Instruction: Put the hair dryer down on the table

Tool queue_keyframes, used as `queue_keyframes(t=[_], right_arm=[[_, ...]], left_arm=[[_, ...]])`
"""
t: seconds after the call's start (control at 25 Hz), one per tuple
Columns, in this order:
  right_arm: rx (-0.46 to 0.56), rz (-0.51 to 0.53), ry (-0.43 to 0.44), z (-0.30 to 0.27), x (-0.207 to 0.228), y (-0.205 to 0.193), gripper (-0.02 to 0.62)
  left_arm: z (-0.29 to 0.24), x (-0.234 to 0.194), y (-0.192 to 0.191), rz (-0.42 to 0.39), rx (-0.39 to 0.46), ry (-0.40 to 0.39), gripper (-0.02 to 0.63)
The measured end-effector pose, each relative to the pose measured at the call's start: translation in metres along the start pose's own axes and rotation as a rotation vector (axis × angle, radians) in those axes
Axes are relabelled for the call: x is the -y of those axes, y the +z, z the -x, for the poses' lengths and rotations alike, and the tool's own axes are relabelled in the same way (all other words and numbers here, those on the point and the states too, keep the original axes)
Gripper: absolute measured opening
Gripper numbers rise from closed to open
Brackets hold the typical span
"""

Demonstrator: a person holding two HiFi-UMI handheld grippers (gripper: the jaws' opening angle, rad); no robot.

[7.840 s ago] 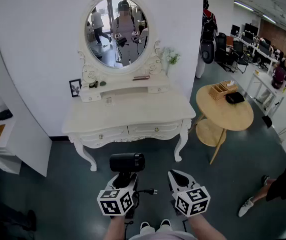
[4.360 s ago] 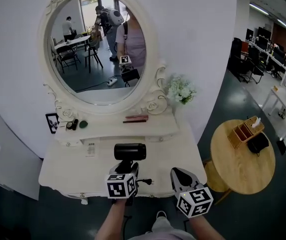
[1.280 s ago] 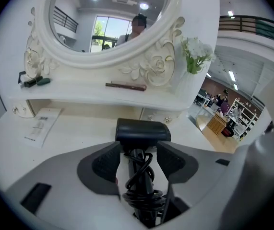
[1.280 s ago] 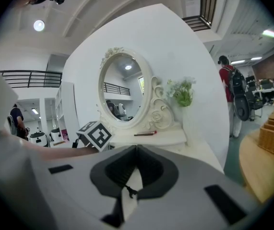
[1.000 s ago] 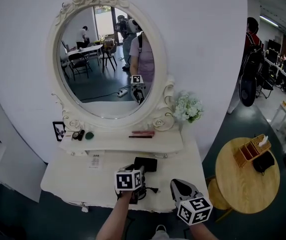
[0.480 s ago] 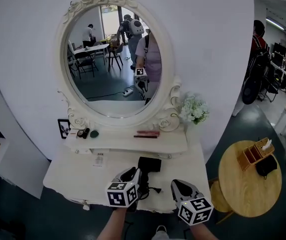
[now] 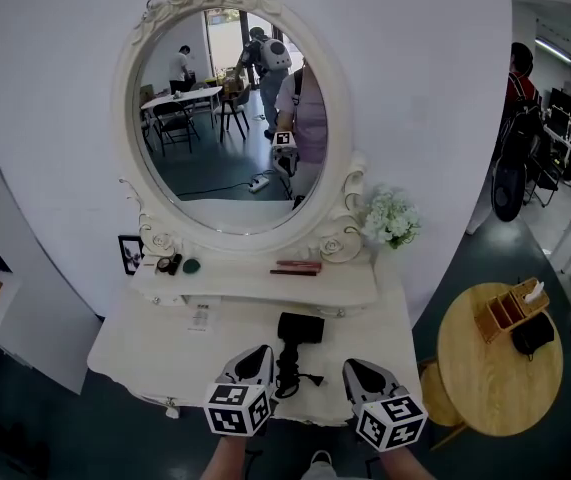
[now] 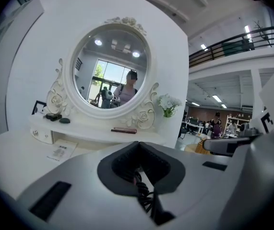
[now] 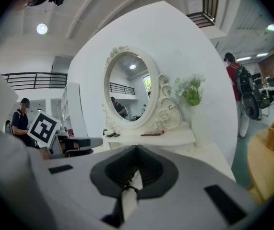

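Dressing table [image 7: 155, 340] bears the hair dryer [image 7: 300, 329]; left hand-held gripper [image 7: 259, 354] and right hand-held gripper [image 7: 356, 367] hover nearby, closed, empty.

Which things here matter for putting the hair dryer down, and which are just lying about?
Job in hand:
hair dryer
table
left gripper

Lying about:
flowers
picture frame
leaflet
mirror
round table

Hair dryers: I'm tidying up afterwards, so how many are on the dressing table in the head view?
1. The hair dryer lies on the dressing table, ahead of the left gripper and right gripper. None seems hidden.
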State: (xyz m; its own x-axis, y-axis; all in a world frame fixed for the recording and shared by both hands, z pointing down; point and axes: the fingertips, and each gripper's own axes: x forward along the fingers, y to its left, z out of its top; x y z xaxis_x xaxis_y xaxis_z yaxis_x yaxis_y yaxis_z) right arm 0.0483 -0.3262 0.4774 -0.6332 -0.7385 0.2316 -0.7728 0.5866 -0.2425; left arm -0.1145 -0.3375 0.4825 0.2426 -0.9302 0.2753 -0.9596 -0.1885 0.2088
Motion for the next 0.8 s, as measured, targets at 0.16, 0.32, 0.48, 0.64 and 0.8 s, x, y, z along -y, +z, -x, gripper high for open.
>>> queue_keyframes(t=[0.16,0.32,0.48,0.64,0.8], right_arm=[[0.005,-0.006,-0.007,0.002,0.002,-0.001,0.003],[0.000,-0.008,-0.003,0.004,0.001,-0.003,0.003],[-0.005,0.005,-0.005,0.006,0.001,-0.003,0.003],[-0.018,0.008,-0.008,0.007,0.003,-0.005,0.003],[-0.025,0.005,-0.022,0.010,0.007,-0.007,0.003]], left_arm=[[0.008,0.003,0.004,-0.011,0.029,-0.005,0.000],[0.013,0.003,0.006,-0.007,0.045,-0.010,0.000],[0.015,0.004,0.003,-0.002,0.040,-0.012,0.000],[0.016,0.005,0.001,0.001,0.039,-0.020,0.000],[0.017,0.007,0.002,-0.003,0.045,-0.027,0.000]])
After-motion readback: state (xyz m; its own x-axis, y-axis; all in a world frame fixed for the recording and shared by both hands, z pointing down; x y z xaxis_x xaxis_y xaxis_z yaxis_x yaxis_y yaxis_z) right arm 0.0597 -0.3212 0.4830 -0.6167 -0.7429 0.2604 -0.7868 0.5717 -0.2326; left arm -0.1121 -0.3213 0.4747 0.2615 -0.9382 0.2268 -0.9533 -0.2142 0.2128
